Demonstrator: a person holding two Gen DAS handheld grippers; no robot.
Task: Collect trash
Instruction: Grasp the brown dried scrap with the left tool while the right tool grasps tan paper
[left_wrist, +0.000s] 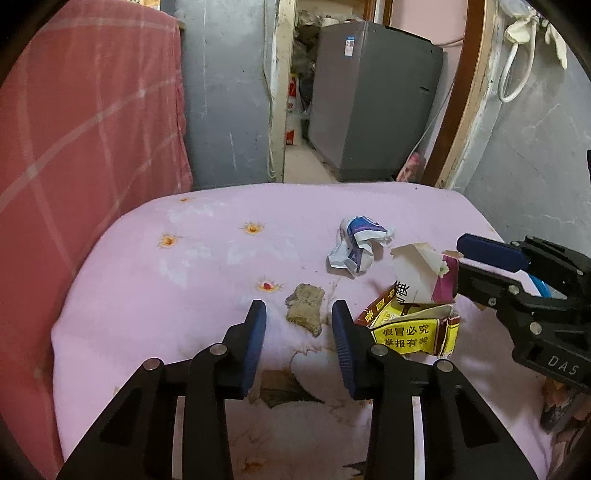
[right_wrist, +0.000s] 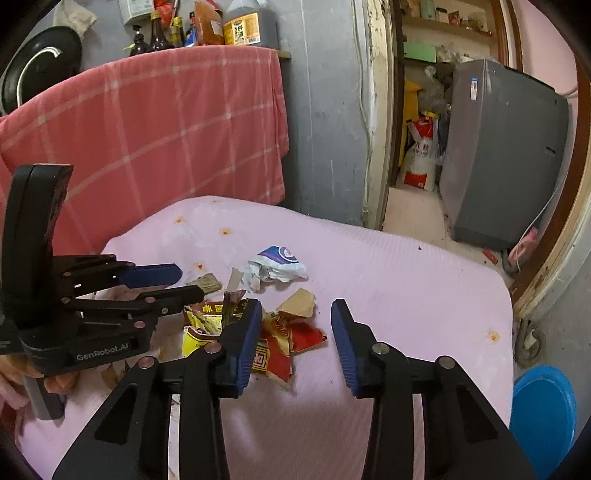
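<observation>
Colours we see on the table

Our pink cloth (left_wrist: 184, 295) carries orange flower spots; red-and-yellow wrapper (left_wrist: 413, 328); white-and-purple crumpled paper (left_wrist: 356, 243); blue-padded gripper fingers (left_wrist: 256, 339).

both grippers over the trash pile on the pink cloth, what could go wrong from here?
1. The left gripper straddles the brown scrap, but its right finger sits against the red-yellow wrapper; closing may drag both.
2. The right gripper and left are close together over the same wrapper; they could collide.
3. Pads may pinch the soft pink cloth instead of flat litter.
</observation>
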